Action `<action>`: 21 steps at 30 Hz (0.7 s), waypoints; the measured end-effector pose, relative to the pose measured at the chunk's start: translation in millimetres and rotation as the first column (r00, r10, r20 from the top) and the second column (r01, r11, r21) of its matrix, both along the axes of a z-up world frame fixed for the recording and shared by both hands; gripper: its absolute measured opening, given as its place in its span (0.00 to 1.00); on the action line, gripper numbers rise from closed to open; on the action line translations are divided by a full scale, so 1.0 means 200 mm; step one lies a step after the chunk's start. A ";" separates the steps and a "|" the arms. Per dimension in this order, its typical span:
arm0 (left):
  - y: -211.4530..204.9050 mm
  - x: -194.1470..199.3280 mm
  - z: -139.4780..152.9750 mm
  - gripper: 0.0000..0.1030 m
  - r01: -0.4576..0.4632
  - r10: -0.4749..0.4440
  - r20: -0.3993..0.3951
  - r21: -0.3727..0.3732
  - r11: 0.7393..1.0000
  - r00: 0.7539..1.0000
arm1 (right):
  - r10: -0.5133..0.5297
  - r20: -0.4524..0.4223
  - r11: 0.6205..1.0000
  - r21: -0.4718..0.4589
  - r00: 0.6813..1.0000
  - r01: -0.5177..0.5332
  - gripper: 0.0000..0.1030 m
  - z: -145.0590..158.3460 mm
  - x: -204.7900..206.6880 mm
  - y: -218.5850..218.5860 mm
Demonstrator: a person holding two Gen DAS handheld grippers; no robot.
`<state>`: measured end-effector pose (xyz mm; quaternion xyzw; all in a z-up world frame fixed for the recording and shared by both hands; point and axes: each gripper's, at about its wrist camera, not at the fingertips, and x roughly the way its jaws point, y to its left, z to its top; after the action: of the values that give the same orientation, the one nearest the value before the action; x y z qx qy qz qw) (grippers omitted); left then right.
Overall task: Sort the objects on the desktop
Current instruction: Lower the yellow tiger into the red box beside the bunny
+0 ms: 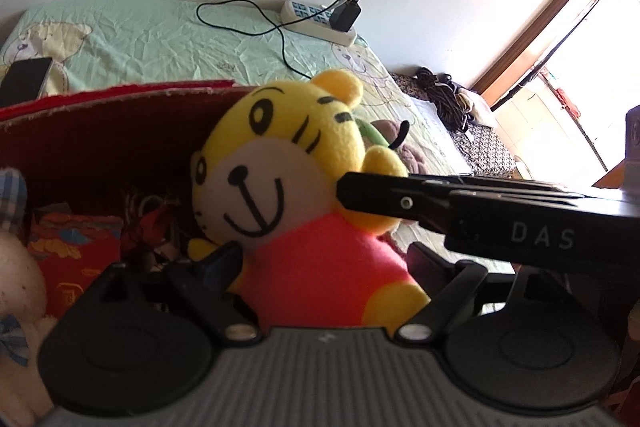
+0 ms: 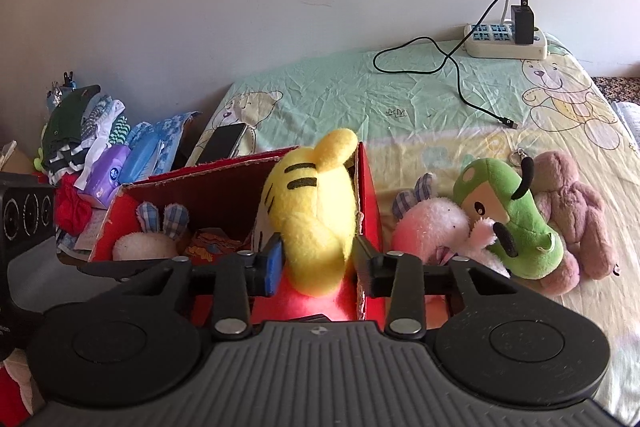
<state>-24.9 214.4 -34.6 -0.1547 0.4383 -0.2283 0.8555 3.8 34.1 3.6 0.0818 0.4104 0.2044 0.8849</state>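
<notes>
Writing: "DAS" is read in white letters on the side of the right gripper (image 1: 344, 187) where it crosses the left wrist view; print on the purple tissue pack (image 2: 108, 179) and on the red packet (image 1: 72, 251) inside the box is too small to be read
Right gripper (image 2: 318, 259): clamped on the head of the tiger plush (image 2: 316, 223), which is pressed between the blue-padded finger and the other one; it is reached in level from the right in the left wrist view
Left gripper (image 1: 324, 263): held low and pointed at the plush's front, jaws spread wide on either side of the pink body; contact cannot be told
Tiger plush (image 1: 280, 187): held upright at the right wall of the red box (image 2: 200, 203), face turned to the left gripper; its legs are cut off behind the gripper bodies
Box: set at the left edge of the bed (image 2: 360, 95); a white rabbit plush (image 2: 148, 239) is seen inside, half hidden
Beside the box, toward the bed's right edge: pink plush (image 2: 432, 223), green plush (image 2: 516, 223) and mauve plush (image 2: 572, 211) are piled touching
Far edge of the bed: a power strip (image 2: 506, 41) with a black charger (image 2: 524, 23) plugged in
Phone (image 2: 226, 143): laid just behind the box
Hands: not seen in either view
</notes>
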 end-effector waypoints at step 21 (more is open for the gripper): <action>-0.07 -0.01 0.00 0.86 0.003 -0.002 -0.008 0.066 0.998 1.000 | -0.030 0.001 0.999 0.032 1.000 0.030 0.30 -0.02 -0.05 -0.03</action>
<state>-27.8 200.3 -35.3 -0.1268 0.4490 -0.2142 0.8582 -6.7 27.6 0.3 0.1020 0.4051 0.1979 0.8868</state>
